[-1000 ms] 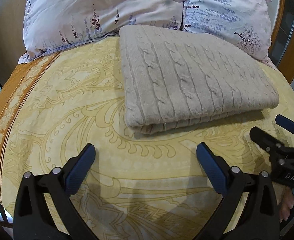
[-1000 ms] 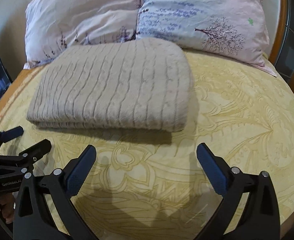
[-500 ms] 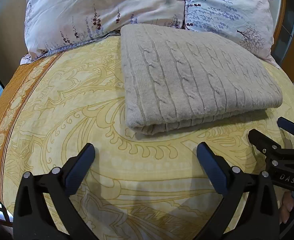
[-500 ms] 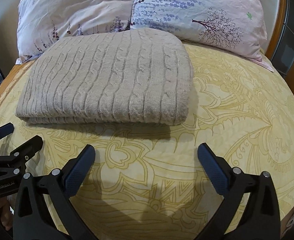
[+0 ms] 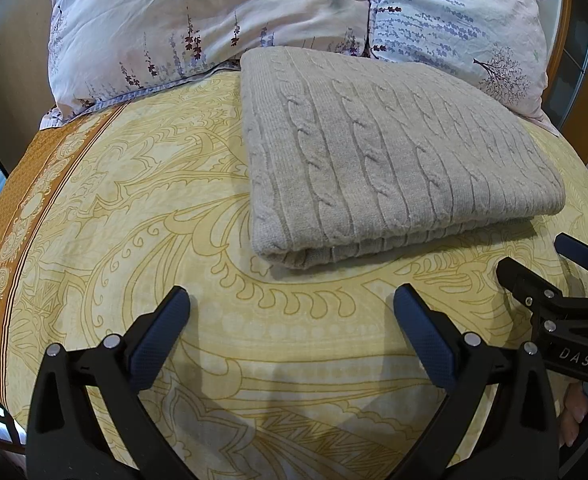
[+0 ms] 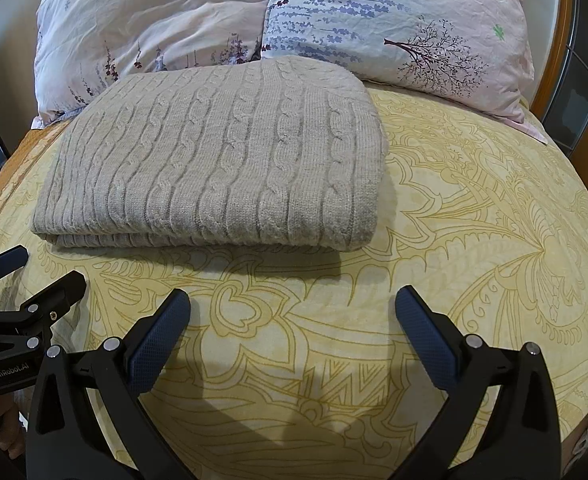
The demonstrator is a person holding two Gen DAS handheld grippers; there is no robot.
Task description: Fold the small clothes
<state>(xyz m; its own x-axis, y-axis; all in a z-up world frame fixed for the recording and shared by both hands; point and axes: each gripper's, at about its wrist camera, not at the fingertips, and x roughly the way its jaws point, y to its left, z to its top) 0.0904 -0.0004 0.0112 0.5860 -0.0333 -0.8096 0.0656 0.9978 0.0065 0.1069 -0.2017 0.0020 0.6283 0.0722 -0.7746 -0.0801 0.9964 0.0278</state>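
A beige cable-knit sweater point(image 5: 390, 156) point(image 6: 221, 160) lies folded into a neat rectangle on the yellow patterned bedspread point(image 5: 141, 208) point(image 6: 474, 216). My left gripper point(image 5: 291, 300) hovers open over the bedspread, just short of the sweater's near edge, nothing between its fingers. My right gripper point(image 6: 294, 300) is open too, a little in front of the sweater's near right corner. Each gripper shows at the edge of the other's view: the right gripper point(image 5: 546, 268) beside the sweater's right end, the left gripper point(image 6: 41, 272) by its left end.
Two floral pillows point(image 5: 213, 20) point(image 6: 406, 24) lean against the head of the bed behind the sweater. An orange border point(image 5: 17, 208) runs down the bedspread's left side. A wooden bed frame point(image 6: 566, 52) stands at the right.
Both grippers have drawn closer to the sweater and tilted slightly, so it looms larger. The sweater itself has not moved. Both stay open.
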